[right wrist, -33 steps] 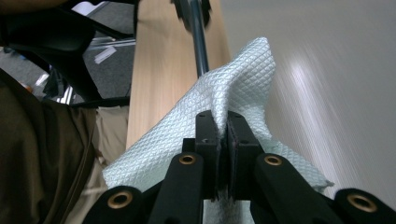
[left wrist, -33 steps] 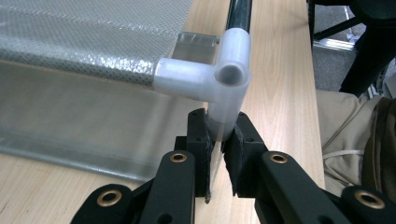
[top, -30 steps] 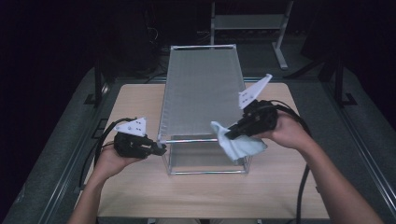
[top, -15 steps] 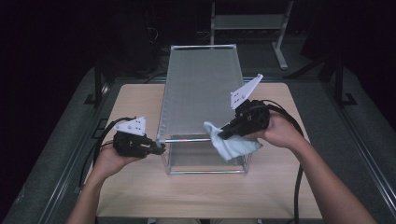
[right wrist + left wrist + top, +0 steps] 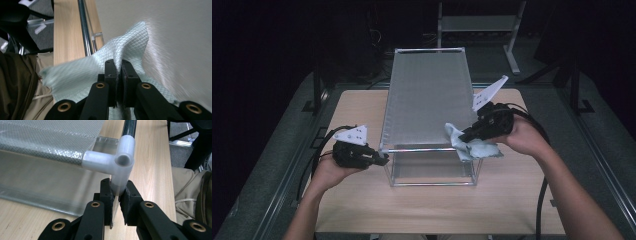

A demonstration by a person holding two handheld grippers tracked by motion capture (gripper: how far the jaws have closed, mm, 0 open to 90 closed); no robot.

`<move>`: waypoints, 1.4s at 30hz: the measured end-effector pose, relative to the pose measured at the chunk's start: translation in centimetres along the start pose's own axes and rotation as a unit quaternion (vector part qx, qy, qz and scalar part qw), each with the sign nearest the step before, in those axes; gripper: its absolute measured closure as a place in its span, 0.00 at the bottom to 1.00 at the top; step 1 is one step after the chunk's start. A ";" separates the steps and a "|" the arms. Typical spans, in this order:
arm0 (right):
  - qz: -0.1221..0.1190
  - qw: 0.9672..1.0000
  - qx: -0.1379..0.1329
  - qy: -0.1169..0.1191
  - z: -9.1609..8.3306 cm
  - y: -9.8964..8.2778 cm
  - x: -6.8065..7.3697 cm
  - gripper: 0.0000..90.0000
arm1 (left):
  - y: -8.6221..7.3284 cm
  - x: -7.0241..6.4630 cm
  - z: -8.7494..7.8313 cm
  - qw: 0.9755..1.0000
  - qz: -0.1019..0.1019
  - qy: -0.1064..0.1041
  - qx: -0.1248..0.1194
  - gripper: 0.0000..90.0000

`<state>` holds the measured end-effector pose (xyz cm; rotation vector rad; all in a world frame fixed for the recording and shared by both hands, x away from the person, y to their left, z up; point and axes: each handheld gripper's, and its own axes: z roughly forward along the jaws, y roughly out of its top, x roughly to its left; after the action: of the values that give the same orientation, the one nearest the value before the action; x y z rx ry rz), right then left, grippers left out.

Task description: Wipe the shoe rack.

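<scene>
Slightly nearer the frame's front edge than a second ago, the right hand-held gripper (image 5: 464, 135) clenches a pale quilted cloth (image 5: 472, 146) against the grey perforated panel (image 5: 427, 97). Left hand-held gripper (image 5: 382, 159) grasps the white corner connector (image 5: 117, 167) on the worktop (image 5: 512, 200).

No text, label, brand, number or sign can be read in any of the views.
</scene>
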<state>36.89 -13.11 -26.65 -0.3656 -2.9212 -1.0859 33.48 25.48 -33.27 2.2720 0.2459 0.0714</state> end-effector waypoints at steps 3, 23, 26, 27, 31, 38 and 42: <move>-0.005 1.000 -0.003 0.008 0.8 0.5 0.1 0.94 | 0.0 0.0 0.0 1.000 -0.001 0.001 0.001 0.89; -0.049 0.998 -0.007 0.033 3.8 4.9 1.7 0.94 | 0.4 0.1 0.4 1.000 0.001 0.000 0.002 0.89; -0.031 0.999 -0.014 0.024 2.0 2.5 1.3 0.94 | 0.2 0.2 0.2 1.000 -0.002 0.003 0.002 0.89; -0.024 0.999 -0.016 0.019 1.2 1.5 1.1 0.94 | 0.2 0.3 0.2 1.000 -0.002 0.004 0.002 0.89; -0.004 1.000 -0.020 0.000 -1.0 -1.0 0.8 0.94 | 0.3 0.5 0.2 1.000 -0.006 0.007 0.004 0.89; -0.018 0.999 -0.041 0.007 0.1 0.1 1.2 0.94 | 1.0 0.5 1.0 1.000 -0.005 0.004 0.004 0.89; -0.033 0.998 -0.051 0.029 1.8 1.6 1.8 0.94 | 1.1 0.5 1.1 1.000 -0.006 0.003 0.006 0.89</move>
<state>35.64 -10.40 -26.82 -0.2370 -2.8536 -1.2370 34.29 24.10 -33.19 2.2822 0.2644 0.0713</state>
